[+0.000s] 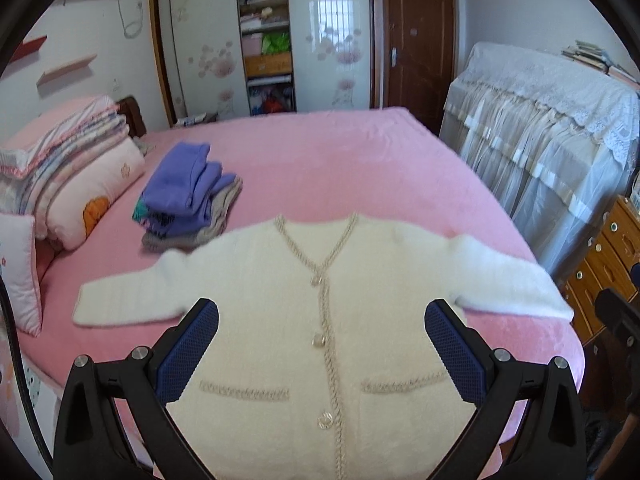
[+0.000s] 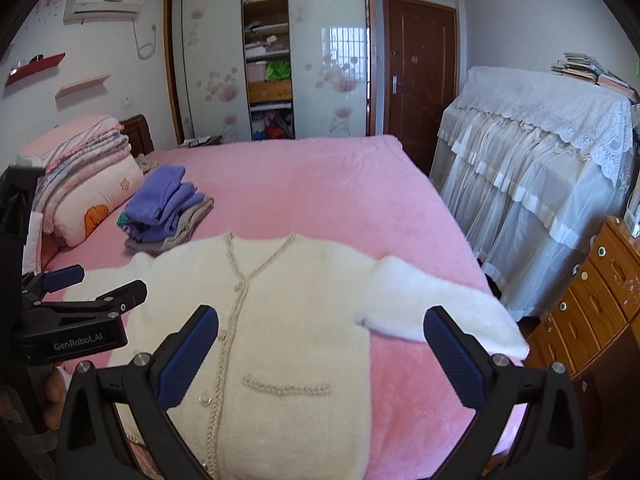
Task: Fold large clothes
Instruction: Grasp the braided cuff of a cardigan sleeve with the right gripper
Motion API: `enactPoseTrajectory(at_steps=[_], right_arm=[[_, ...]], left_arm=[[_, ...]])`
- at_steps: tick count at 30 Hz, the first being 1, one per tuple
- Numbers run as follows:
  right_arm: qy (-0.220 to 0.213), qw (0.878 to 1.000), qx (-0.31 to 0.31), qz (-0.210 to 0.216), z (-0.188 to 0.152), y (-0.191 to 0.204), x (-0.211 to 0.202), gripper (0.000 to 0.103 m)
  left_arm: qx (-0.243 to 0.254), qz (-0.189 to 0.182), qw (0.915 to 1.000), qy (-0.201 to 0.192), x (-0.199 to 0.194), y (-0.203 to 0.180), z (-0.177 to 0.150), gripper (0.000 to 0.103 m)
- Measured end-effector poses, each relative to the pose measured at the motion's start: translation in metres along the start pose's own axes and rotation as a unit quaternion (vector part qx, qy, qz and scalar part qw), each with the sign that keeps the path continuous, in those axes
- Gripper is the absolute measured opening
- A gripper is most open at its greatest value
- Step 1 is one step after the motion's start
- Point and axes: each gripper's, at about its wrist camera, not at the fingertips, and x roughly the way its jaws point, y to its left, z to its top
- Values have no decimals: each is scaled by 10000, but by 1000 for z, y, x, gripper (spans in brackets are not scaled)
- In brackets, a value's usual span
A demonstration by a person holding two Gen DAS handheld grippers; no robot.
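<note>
A white fluffy cardigan (image 1: 280, 304) with beige braided trim and buttons lies flat, front up, on the pink bed (image 1: 360, 168), sleeves spread to both sides. It also shows in the right wrist view (image 2: 296, 320). My left gripper (image 1: 322, 316) is open and empty, hovering above the cardigan's lower middle. My right gripper (image 2: 320, 324) is open and empty above the cardigan's right half, near the right sleeve (image 2: 440, 312). The left gripper (image 2: 96, 284) also shows at the left of the right wrist view, open.
A stack of folded purple and grey clothes (image 1: 188, 192) lies on the bed behind the cardigan. Folded quilts and pillows (image 1: 72, 176) are at the headboard. A lace-covered piece of furniture (image 1: 552, 140) and a wooden drawer chest (image 1: 608, 264) stand right of the bed.
</note>
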Motion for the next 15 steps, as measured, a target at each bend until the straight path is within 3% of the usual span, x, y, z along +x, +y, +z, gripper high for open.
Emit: enactPoseTrajectory(at_steps=[3, 8, 15], right_arm=[[-229, 9995, 25, -223, 14, -20, -8, 103], [-583, 9957, 57, -712, 30, -61, -21, 103], [-721, 9855, 379, -1489, 40, -136, -26, 102]], left_arm=[[169, -199, 9995, -174, -4, -15, 17, 103], [65, -1006, 9937, -500, -5, -36, 51, 103], [521, -959, 9897, -923, 22, -100, 84, 103]])
